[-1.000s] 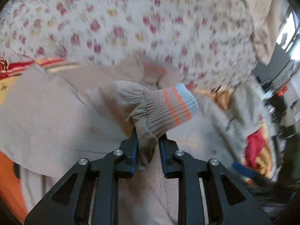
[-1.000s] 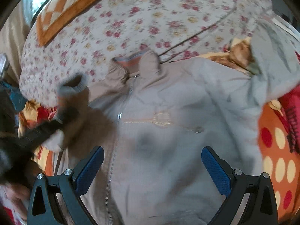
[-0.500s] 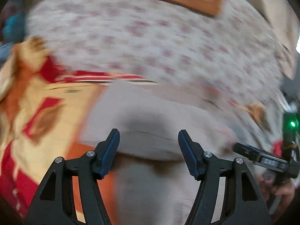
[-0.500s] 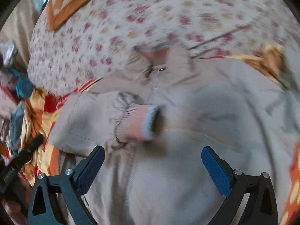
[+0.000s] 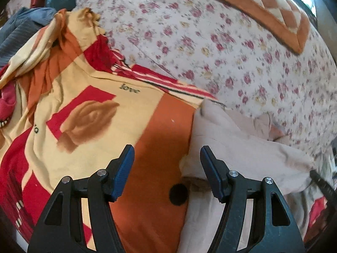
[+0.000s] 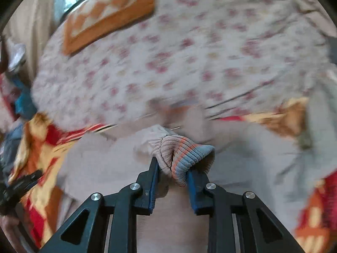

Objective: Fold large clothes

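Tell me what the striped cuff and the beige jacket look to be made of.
Cuff: ribbed knit, likely stretchy; fine parallel ridges show, bunched where the right gripper pinches it. Beige jacket: smooth, matte woven fabric, perhaps cotton or a blend; it lies in soft folds without sheen.

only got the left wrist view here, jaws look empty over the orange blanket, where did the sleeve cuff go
Observer: The striped cuff sits in the right gripper; its jaws have just been closing and now pinch it.
Operator: is the sleeve stretched out or folded
Observer: It is drawn across the front of the beige jacket.
Operator: what's beyond the jacket on that side
Observer: A grey garment lies at its far right edge, on the blanket.
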Demonstrator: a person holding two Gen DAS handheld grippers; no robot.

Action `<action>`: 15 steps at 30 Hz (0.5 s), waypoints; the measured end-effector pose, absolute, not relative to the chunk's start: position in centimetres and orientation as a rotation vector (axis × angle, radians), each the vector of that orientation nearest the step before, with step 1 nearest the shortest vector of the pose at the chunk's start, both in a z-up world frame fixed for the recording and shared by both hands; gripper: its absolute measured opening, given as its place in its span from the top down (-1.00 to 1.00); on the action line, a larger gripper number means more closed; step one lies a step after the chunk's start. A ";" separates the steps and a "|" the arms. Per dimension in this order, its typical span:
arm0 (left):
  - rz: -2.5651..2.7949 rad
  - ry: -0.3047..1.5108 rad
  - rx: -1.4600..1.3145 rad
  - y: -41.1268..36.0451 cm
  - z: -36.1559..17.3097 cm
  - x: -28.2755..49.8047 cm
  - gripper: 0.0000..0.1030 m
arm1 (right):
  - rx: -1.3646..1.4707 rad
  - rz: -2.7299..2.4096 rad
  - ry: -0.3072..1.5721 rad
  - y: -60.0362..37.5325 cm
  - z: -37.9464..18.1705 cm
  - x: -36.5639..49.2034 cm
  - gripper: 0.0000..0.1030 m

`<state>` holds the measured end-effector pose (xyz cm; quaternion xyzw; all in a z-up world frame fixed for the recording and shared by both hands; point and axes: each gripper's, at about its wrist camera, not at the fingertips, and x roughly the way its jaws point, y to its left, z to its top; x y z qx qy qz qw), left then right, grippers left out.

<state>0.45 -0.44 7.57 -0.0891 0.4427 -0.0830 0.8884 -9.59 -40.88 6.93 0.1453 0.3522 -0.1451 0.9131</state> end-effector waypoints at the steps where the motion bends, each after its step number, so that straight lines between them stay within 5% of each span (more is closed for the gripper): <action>1: -0.181 0.929 -0.173 -0.9 7.3 0.4 -0.26 | 0.304 -0.335 0.743 -41.9 6.4 -9.6 0.54; 7: -0.255 0.936 -0.084 -4.8 6.5 0.0 -0.26 | 0.279 -0.364 0.842 -43.8 3.6 -8.8 0.53; 10: -0.253 0.977 0.023 -7.1 5.0 0.5 -0.26 | 0.286 -0.395 0.889 -44.9 3.6 -8.6 -0.24; 15: -0.226 1.058 0.068 -8.4 2.3 0.9 -0.26 | 0.281 -0.448 0.796 -45.3 6.3 -11.7 -0.24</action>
